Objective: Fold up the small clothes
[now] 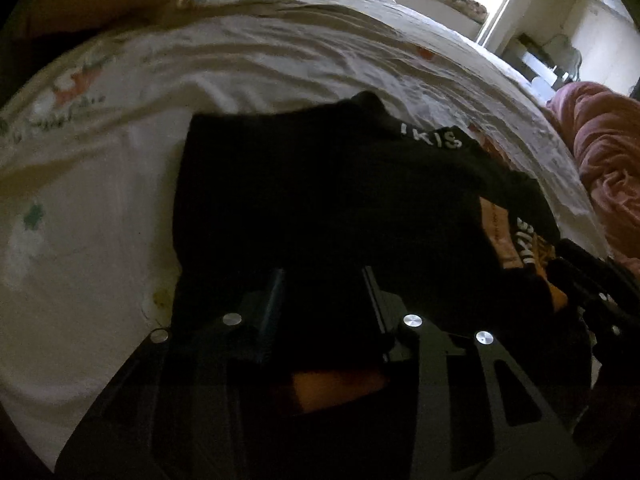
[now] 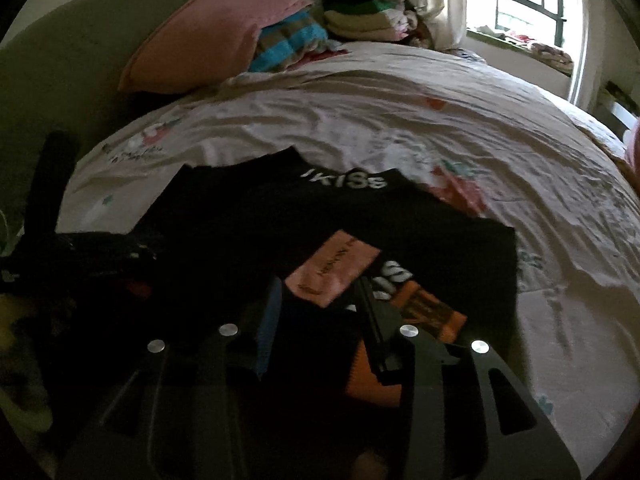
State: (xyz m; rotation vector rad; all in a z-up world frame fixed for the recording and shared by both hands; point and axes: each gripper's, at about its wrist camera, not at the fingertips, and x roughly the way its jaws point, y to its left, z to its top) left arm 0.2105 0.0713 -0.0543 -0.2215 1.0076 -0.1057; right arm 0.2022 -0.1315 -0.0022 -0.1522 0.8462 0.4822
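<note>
Lying spread on the bed, the black garment with its white-lettered band sits near the front edge, both claws at its near hem. Starting at the left, the left claw has its fingers apart with dark cloth bunched between them; the frame is so dark there that I cannot tell whether they are pinching it or just resting over it. Moving right, the pink tag and an orange printed patch show where the cloth is turned over near the right claw, whose fingers also stand apart, with the tag and folded hem lying between them; a firm grip is not visible here either. Further right the sheet is bare and rumpled, and the pink pillow and stacked clothes sit well apart at the headboard. The risk I see is uneven hold: if one claw catches only the top layer, or grabs the sheet with it, lifting would drag the garment askew and spoil the fold. The loose tag could likewise slip out or end up creased inside the fold.
</note>
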